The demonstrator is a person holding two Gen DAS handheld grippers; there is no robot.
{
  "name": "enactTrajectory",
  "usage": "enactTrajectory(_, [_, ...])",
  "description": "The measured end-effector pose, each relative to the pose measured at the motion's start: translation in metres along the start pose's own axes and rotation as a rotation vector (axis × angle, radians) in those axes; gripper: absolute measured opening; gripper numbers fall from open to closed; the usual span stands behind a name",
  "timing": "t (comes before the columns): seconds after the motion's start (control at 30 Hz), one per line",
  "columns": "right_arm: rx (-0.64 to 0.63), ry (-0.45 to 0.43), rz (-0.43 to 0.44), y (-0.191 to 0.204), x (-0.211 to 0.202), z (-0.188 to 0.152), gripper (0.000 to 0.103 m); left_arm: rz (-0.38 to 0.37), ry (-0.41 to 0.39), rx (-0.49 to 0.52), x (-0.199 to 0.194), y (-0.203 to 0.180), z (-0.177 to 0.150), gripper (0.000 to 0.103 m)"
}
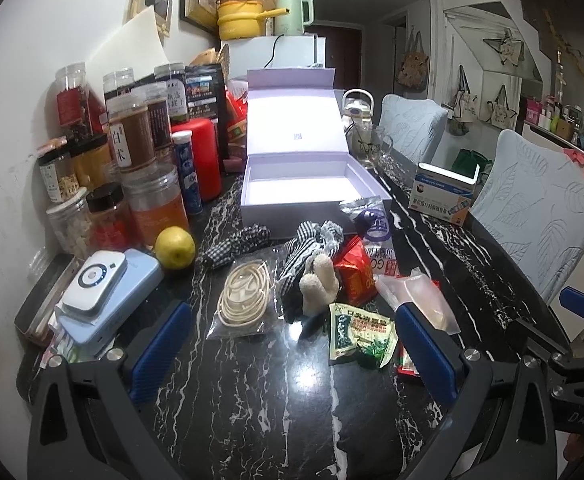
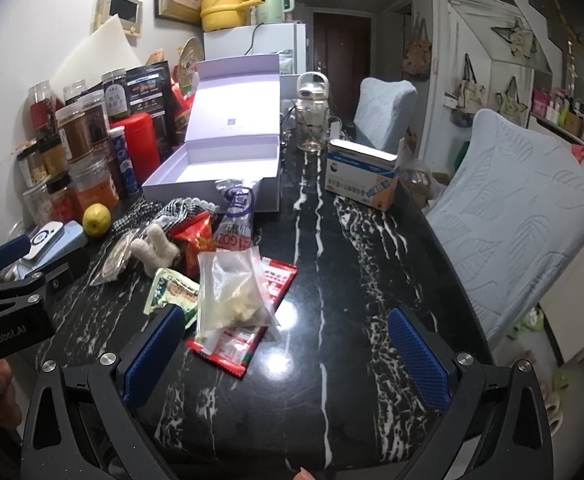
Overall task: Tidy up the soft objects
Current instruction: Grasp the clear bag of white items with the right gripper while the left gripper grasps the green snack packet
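The left gripper (image 1: 292,354) hangs low over the black marble table (image 1: 331,420) with its blue-padded fingers (image 1: 160,354) spread wide, gripping nothing and touching nothing. Between and just beyond them lies the clutter of soft things: a clear bag of cream hair ties (image 1: 244,300) on the left, a black-and-white gingham scrunchie (image 1: 236,246) farther back, a checked cloth bundle (image 1: 311,244) with a cream plush toy (image 1: 319,280) resting against it, a red snack packet (image 1: 353,274) to its right, and a green-and-white sachet (image 1: 359,336) nearest the gripper.

The right gripper (image 2: 288,360) is likewise wide open and empty above the table. Its left finger (image 2: 152,356) sits just beside a clear zip bag of pale lumps (image 2: 232,292), which lies on top of a flat red-and-white packet (image 2: 252,320) (whether the pad actually touches the bag cannot be told). The plush toy (image 2: 156,248) and red packet (image 2: 196,240) sit farther off to the left.

Beyond the pile, the lavender gift box (image 1: 311,184) stands open with its lid upright and its tray bare. A yellow-green fruit (image 1: 175,247) and a blue power bank (image 1: 108,300) lie at the left, in front of the jars (image 1: 132,140). A blue-and-white carton (image 2: 361,178) sits at the far right edge.
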State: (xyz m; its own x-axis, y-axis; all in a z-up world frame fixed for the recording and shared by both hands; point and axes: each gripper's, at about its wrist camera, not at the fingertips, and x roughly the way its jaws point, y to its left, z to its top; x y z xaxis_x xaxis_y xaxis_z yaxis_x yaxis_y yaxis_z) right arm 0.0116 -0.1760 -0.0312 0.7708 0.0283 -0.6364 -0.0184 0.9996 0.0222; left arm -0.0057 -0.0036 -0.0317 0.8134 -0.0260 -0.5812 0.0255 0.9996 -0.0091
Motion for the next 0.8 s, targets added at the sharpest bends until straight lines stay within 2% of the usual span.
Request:
enactTrajectory(0.4, [0.011, 0.032, 0.09, 0.007, 0.025, -0.004, 0.103, 0.017, 0.054, -0.025, 0.021, 0.015, -0.015, 0.103])
enactTrajectory(0.53, [0.011, 0.056, 0.122, 0.011, 0.048, -0.004, 0.093, 0.019, 0.066, -0.04, 0.028, 0.02, -0.018, 0.103])
enactTrajectory(0.67, [0.027, 0.085, 0.14, 0.012, 0.069, -0.001, 0.093, 0.045, 0.067, -0.041, 0.03, 0.024, -0.021, 0.103])
enactTrajectory(0.8, [0.003, 0.097, 0.173, 0.02, 0.086, 0.005, 0.093, 0.039, 0.082, -0.063, 0.034, 0.029, -0.022, 0.103])
